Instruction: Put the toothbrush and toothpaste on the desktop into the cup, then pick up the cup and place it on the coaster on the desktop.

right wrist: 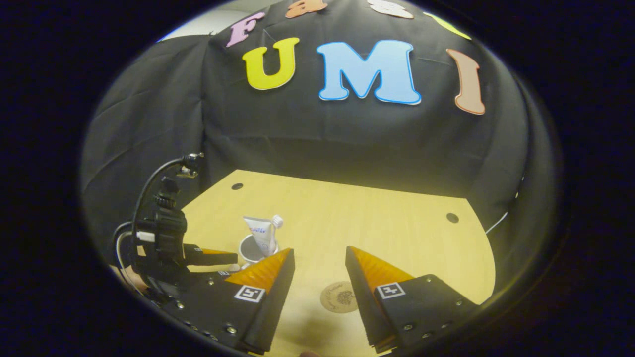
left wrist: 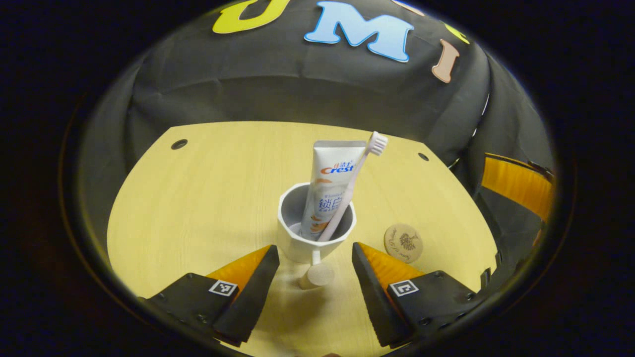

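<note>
1. Now, in the left gripper view, the left gripper (left wrist: 313, 267) stands open, its two fingers spread wide and holding nothing. The cup (left wrist: 313, 233) is straight ahead at 12 o'clock, just beyond the fingertips and between their lines. Its handle (left wrist: 317, 272) points back toward the camera and lies in the gap between the fingers, touching neither as far as I can see.

2. The toothpaste (left wrist: 330, 186) and the toothbrush (left wrist: 353, 186) are already inside the cup. Both stand nearly upright; the tube leans a little and the brush leans toward 1 o'clock, with its head at the top.

3. The coaster (left wrist: 403, 242) lies flat on the desktop (left wrist: 198, 208) at about 2 o'clock from the left gripper, near the cup but apart from it. I judge the move to come is to close on the cup or its handle, lift it, and carry it a short way to that side.

4. In the right gripper view, the right gripper (right wrist: 320, 270) is also open and empty. The coaster is directly ahead of it, low between the fingers. The cup sits at about 10 o'clock, farther off, with the left gripper just beside it.

5. So the left gripper is clearly the nearer one to the cup. The main risk, I think, is tipping the tall contents during the lift.
</note>
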A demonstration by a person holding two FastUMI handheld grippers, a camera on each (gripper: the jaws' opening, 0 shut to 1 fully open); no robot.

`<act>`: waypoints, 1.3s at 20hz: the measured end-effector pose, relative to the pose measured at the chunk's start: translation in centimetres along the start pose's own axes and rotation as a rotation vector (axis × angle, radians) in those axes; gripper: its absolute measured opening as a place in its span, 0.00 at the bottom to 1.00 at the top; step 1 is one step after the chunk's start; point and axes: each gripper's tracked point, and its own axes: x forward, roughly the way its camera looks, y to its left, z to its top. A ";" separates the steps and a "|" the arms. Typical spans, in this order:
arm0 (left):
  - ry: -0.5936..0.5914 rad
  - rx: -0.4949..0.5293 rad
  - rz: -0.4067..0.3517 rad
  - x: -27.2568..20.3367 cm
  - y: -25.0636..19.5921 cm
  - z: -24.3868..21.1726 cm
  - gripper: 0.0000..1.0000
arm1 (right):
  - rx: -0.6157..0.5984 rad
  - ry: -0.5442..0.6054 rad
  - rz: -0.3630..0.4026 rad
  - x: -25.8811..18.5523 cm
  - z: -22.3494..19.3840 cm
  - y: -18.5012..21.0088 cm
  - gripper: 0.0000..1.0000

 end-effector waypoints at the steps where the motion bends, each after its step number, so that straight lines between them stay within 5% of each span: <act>1: 0.023 0.005 0.002 0.3 0.1 -0.3 0.89 | 0.010 0.002 -0.011 -0.2 -0.1 -0.6 0.67; 4: 0.089 0.021 0.012 1.4 0.3 -1.0 0.93 | 0.044 0.013 -0.037 -0.7 -0.6 -2.1 0.67; 6: 0.122 0.025 0.021 2.1 0.5 -1.3 0.77 | 0.063 0.020 -0.053 -0.9 -1.0 -2.9 0.67; 12: 0.221 0.033 0.053 4.0 1.0 -2.5 0.74 | 0.101 0.042 -0.095 -1.6 -2.2 -4.7 0.67; 16: 0.272 0.031 0.081 4.0 1.1 -3.6 0.39 | 0.131 0.052 -0.121 -2.2 -3.0 -5.9 0.67; 26: 0.268 0.085 0.099 5.0 1.4 -3.4 0.36 | 0.165 0.059 -0.153 -2.8 -3.6 -7.3 0.67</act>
